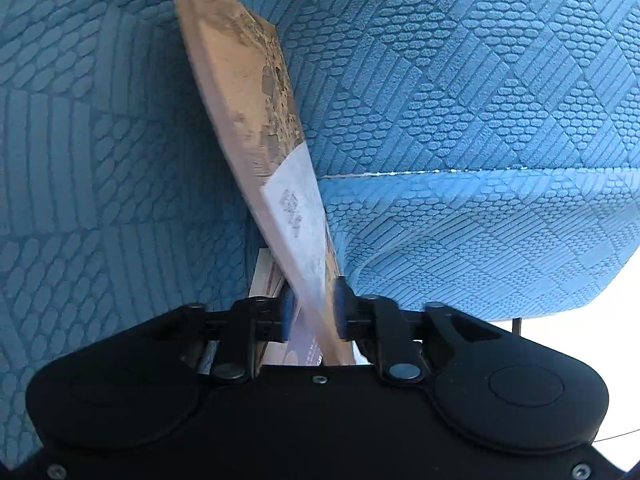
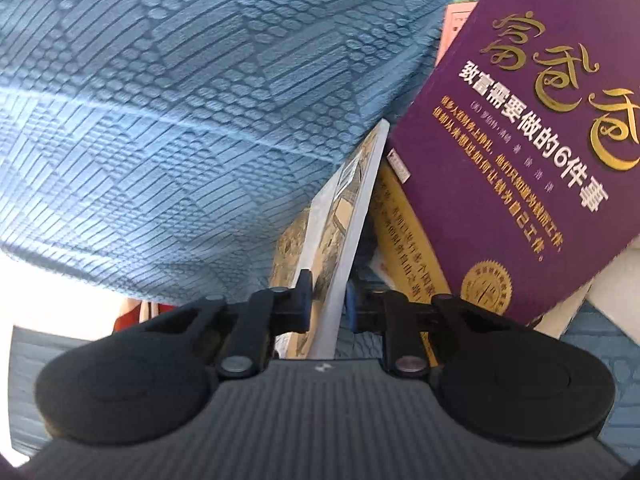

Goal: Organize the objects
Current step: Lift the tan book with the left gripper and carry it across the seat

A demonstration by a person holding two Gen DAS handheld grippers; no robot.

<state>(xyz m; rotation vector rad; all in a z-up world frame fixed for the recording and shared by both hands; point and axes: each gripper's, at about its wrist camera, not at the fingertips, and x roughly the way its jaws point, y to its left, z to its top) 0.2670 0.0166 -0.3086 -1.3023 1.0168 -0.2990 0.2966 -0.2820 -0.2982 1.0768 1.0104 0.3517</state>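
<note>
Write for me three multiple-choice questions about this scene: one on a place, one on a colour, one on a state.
1. Where does the purple book lie?
A. On the yellow book
B. Under the cushion
C. On the floor

2. What colour is the sofa fabric?
A. Red
B. Green
C. Blue

3. How is the grey book between the right fingers?
A. Flat and open
B. On its edge, closed
C. Rolled up

Answers: 1 A, its lower corner covers the yellow cover; 2 C, blue patterned cloth fills both views; 3 B, only its thin edge and one slanted cover show.
</note>
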